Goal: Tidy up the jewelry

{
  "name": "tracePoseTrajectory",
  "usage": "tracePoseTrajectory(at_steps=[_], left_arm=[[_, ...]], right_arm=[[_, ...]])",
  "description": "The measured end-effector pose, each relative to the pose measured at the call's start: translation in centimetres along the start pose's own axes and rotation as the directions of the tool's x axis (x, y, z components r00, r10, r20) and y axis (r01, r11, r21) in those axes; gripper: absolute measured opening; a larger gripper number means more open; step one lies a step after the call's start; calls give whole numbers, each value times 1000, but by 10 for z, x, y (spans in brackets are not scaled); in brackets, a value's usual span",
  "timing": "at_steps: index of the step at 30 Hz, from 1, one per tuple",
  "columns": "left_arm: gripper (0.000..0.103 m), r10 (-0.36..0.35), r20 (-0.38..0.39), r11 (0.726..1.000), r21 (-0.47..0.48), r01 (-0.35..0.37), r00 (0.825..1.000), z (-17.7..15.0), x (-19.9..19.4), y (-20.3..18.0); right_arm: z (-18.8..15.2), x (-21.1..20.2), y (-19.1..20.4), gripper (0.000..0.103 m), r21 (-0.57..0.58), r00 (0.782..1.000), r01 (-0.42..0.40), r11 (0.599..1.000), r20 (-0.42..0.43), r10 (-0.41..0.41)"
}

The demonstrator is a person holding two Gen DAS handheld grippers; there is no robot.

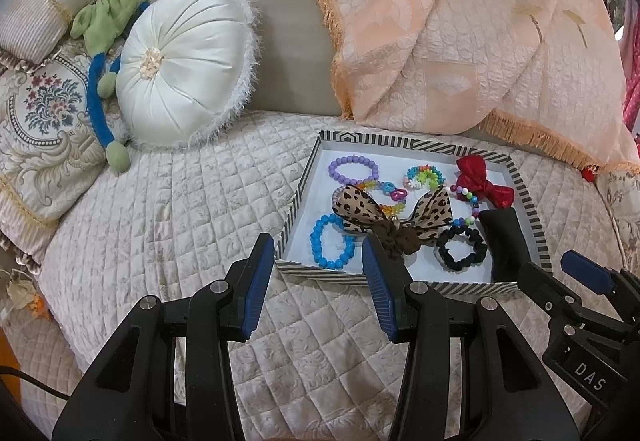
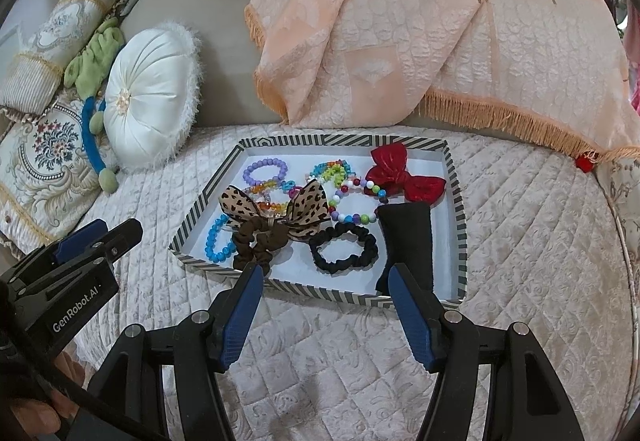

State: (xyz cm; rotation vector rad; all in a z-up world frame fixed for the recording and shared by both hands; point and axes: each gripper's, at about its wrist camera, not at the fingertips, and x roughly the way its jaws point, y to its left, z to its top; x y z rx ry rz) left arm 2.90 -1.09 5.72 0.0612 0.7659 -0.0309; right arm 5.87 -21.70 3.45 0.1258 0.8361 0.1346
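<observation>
Soft, even light, sharp centre; fisheye edges bend, corners perhaps vignetted.

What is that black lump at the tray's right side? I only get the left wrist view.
Observer: A black fabric piece, wider at its far end, lying inside the striped tray beside the black scrunchie.
Operator: Are the other tool's jaws holding anything?
Observer: No. The right gripper is open and empty, at the tray's near rim.
Operator: Is the beaded string by the red bow a full loop?
Observer: Yes, the multicoloured bead bracelet closes into a loop, its far side against the red bow.
</observation>
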Motion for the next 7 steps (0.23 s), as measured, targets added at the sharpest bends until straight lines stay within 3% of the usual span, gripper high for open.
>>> tracePoseTrajectory(at_steps=[7], left_arm=[[45,3,4,1000,9,-3,1000,-1,1,-3]], right_arm=[[-1,5,-9,63,9,1000,12,1000,-8,-12]])
